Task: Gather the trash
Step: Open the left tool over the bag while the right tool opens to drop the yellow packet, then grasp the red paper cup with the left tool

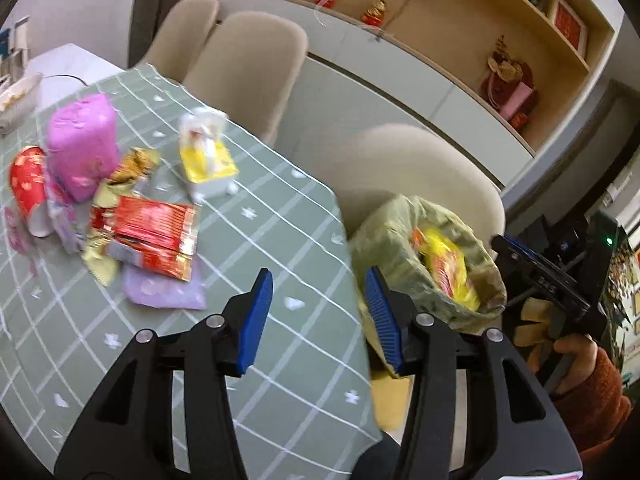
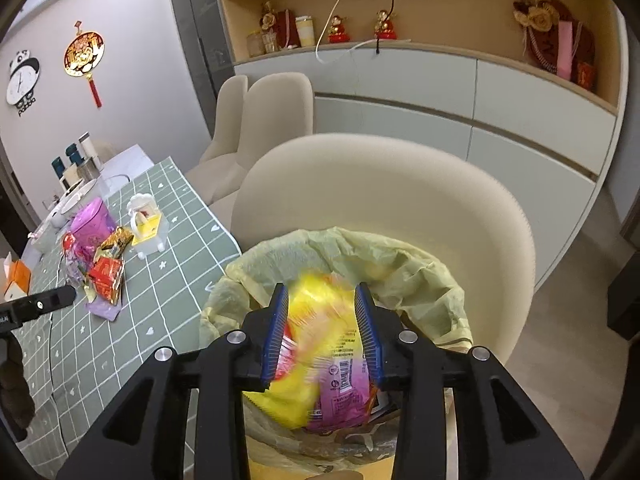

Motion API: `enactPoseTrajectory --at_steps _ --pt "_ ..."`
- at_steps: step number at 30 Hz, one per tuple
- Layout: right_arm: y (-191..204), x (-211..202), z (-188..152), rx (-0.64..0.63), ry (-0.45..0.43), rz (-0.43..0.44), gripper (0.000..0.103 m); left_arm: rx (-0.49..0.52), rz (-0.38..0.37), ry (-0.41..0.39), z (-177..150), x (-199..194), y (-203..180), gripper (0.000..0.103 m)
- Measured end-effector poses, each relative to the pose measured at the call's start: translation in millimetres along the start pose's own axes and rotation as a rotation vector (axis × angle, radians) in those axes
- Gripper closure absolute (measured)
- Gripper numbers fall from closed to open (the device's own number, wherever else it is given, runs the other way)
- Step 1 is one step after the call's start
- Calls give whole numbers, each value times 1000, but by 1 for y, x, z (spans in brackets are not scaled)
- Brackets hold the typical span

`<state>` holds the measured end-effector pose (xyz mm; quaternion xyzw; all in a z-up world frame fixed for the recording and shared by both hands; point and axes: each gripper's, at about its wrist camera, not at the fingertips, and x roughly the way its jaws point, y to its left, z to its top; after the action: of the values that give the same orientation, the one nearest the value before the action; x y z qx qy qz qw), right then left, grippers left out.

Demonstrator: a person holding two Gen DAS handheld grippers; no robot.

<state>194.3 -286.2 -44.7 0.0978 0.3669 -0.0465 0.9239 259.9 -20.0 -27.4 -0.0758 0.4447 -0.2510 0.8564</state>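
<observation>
A green checked tablecloth (image 1: 280, 216) covers the table that fills the left of my left wrist view, with cream chairs (image 1: 248, 76) behind it and a wall of white cabinets and wooden shelves (image 2: 440, 92) across the top. Wrappers lie heaped at left: red snack packets (image 1: 152, 236), a pink pack (image 1: 82, 144), a red paper cup (image 1: 28, 188) on its side, a yellow tissue box (image 1: 208, 168). The bin (image 2: 420, 280), lined with a pale yellow-green bag, sits at lower centre of my right wrist view, just off the table edge. My right gripper (image 2: 322, 332) is over its mouth, jaws parted, a blurred yellow-and-pink wrapper (image 2: 320, 360) between them; I cannot tell whether the pads touch it. My left gripper (image 1: 316, 320) is open and empty over the table's edge.
</observation>
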Motion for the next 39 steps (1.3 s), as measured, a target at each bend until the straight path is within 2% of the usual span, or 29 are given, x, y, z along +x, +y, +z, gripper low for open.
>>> enactPoseTrajectory --at_steps 3,8,12,16,18,20,23,26,27,30,32,35,37,39 --pt "14 -6 2 -9 -9 4 69 -55 23 -17 -1 -10 28 57" --pt "58 -13 7 -80 -46 49 69 -128 90 -64 -10 -31 76 57" --pt "98 -9 11 -111 -63 126 68 -203 153 -118 -11 -54 126 54" --pt "134 5 12 -141 -38 194 56 -294 229 -173 -6 -72 179 52" --pt "152 14 11 -162 -14 224 51 -350 242 -194 -3 -78 201 50" --pt "170 25 8 -201 15 243 51 -376 246 -204 2 -79 216 47" --pt "191 38 5 -241 60 265 51 -399 225 -179 16 -70 238 46" --pt "210 49 3 -267 61 249 50 -421 191 -161 38 -52 251 39" --pt "213 52 5 -266 62 250 50 -421 201 -152 43 -45 257 39" --pt "224 65 10 -269 88 257 50 -436 299 -121 60 -20 269 39" --pt "232 73 10 -300 92 238 50 -449 309 -103 63 -10 278 39" --pt "241 86 15 -327 116 238 50 -479 270 -52 64 1 289 40" --pt "247 96 20 -333 125 254 50 -488 210 -29 60 2 292 46" --pt "253 106 27 -349 113 256 50 -462 205 -14 55 -6 288 48"
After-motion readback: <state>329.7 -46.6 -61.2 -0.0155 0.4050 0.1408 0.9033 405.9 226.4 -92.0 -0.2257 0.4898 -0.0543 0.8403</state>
